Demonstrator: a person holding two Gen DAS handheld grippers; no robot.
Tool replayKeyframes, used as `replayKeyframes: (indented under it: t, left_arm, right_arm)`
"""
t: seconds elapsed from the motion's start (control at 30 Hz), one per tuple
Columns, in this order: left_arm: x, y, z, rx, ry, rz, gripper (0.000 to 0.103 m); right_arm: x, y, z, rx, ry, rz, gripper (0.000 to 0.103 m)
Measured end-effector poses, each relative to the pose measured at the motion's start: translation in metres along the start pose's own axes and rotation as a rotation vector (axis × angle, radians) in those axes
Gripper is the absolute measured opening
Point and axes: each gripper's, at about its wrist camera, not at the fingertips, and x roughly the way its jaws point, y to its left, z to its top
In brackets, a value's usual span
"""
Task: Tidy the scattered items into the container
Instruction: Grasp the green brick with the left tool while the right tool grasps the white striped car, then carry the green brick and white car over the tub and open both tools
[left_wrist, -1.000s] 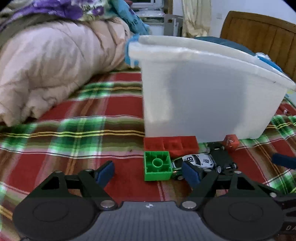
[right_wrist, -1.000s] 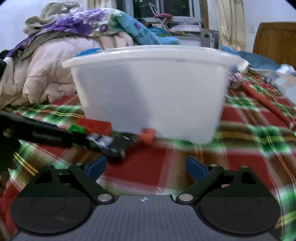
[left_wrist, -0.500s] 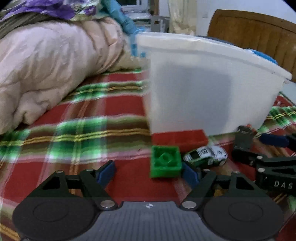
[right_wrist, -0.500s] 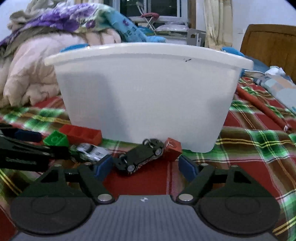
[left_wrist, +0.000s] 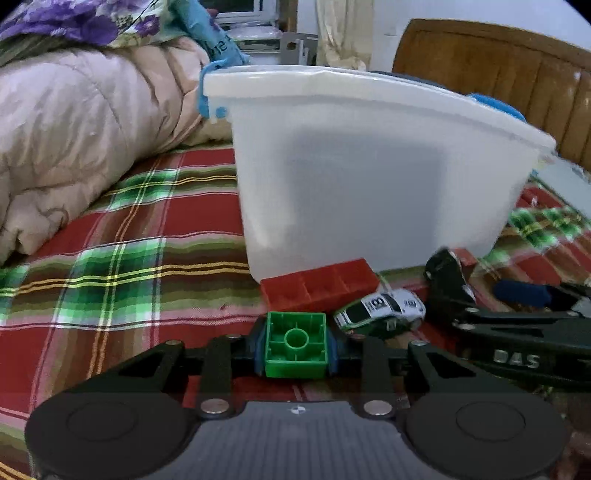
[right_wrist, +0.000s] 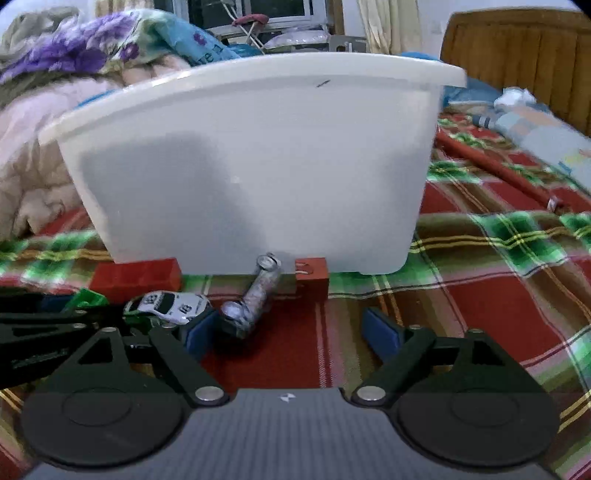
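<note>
Two grippers work low in the frames, in front of a white bin (left_wrist: 369, 177) that stands on a red and green plaid bedspread (left_wrist: 129, 258). In the left wrist view, the left gripper (left_wrist: 295, 350) sits at bottom centre, its jaws closing on a green brick (left_wrist: 296, 345), blue pads touching both sides; the brick lies on the bedspread just short of the bin. To do this step well, I judge the grip should be firm before lifting, then the brick must rise clear of the tall rim before release, since the wall is close ahead. In the right wrist view, the right gripper (right_wrist: 291, 332) is at lower centre, jaws wide and opening, holding nothing; a dark toy car (right_wrist: 251, 299), tipped wheels-up, lies beside its left pad. It should centre on that car before it shuts. Nearby lie a red brick (left_wrist: 319, 284), a white toy car (left_wrist: 380, 310) and a small red cube (right_wrist: 312, 273), all outside the bin. Readable writing: the number 8 on the white car's roof, and "DAS" on the right gripper's arm at right in the left view.
</note>
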Motion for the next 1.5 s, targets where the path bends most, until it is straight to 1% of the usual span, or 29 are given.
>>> replayKeyframes:
  t: [0.03, 0.1, 0.13, 0.17, 0.2, 0.23, 0.27, 0.4, 0.53, 0.67, 0.8, 0.9, 1.0, 1.17, 1.23, 1.33, 1.4, 1.5]
  left_arm:
    - [-0.001, -0.001, -0.001, 0.012, 0.002, 0.002, 0.034]
    - [-0.002, -0.001, -0.002, 0.020, 0.003, -0.003, 0.034]
    - [-0.003, 0.000, -0.003, 0.017, 0.003, -0.007, 0.034]
    - [-0.004, 0.000, -0.004, 0.010, 0.002, -0.010, 0.034]
    - [-0.005, 0.001, -0.005, 0.002, 0.000, -0.011, 0.034]
    - [-0.006, 0.000, -0.006, -0.006, -0.005, -0.012, 0.034]
    - [-0.007, 0.001, -0.007, -0.012, -0.009, -0.014, 0.034]
    - [-0.014, -0.004, -0.014, -0.015, -0.015, -0.033, 0.034]
    - [-0.027, -0.007, -0.022, -0.063, -0.020, -0.061, 0.034]
    - [-0.045, -0.021, -0.027, -0.036, -0.029, -0.066, 0.034]
    - [-0.067, -0.035, -0.018, -0.018, -0.059, -0.072, 0.034]
    - [-0.085, -0.042, -0.003, -0.012, -0.095, -0.071, 0.034]
    - [-0.103, -0.048, 0.017, 0.003, -0.140, -0.059, 0.034]
    - [-0.126, -0.050, 0.062, -0.007, -0.219, -0.043, 0.034]
    - [-0.129, -0.050, 0.081, -0.021, -0.240, -0.053, 0.034]
    - [-0.125, -0.048, 0.109, -0.004, -0.256, -0.030, 0.034]
    - [-0.113, -0.047, 0.125, 0.010, -0.248, -0.010, 0.034]
    - [-0.089, -0.047, 0.140, 0.032, -0.226, 0.013, 0.034]
  right_arm:
    - [0.002, 0.003, 0.000, -0.025, -0.009, -0.007, 0.086]
    - [0.007, 0.003, 0.000, -0.057, -0.020, -0.007, 0.080]
    - [0.008, 0.001, 0.001, -0.052, -0.022, 0.003, 0.066]
    - [0.006, -0.003, 0.002, -0.048, -0.027, 0.016, 0.045]
    - [0.003, -0.006, 0.002, -0.043, -0.029, 0.025, 0.036]
    - [0.001, -0.010, 0.002, -0.034, -0.028, 0.041, 0.024]
    - [-0.002, -0.014, 0.001, -0.030, -0.026, 0.059, 0.020]
    - [-0.016, -0.027, -0.008, -0.044, -0.029, 0.088, 0.020]
    - [-0.034, -0.033, -0.017, -0.065, -0.033, 0.100, 0.020]
    - [-0.045, -0.033, -0.019, -0.102, -0.042, 0.108, 0.020]
    - [-0.060, -0.038, -0.013, -0.086, -0.057, 0.125, 0.020]
    - [-0.079, -0.040, -0.004, -0.086, -0.093, 0.139, 0.020]
    - [-0.097, -0.041, 0.013, -0.091, -0.137, 0.152, 0.020]
    - [-0.122, -0.040, 0.058, -0.106, -0.224, 0.172, 0.020]
    - [-0.124, -0.042, 0.075, -0.103, -0.248, 0.175, 0.020]
    - [-0.116, -0.043, 0.099, -0.101, -0.267, 0.166, 0.020]
    - [-0.104, -0.046, 0.112, -0.091, -0.263, 0.164, 0.020]
    - [-0.085, -0.045, 0.129, -0.098, -0.248, 0.157, 0.020]
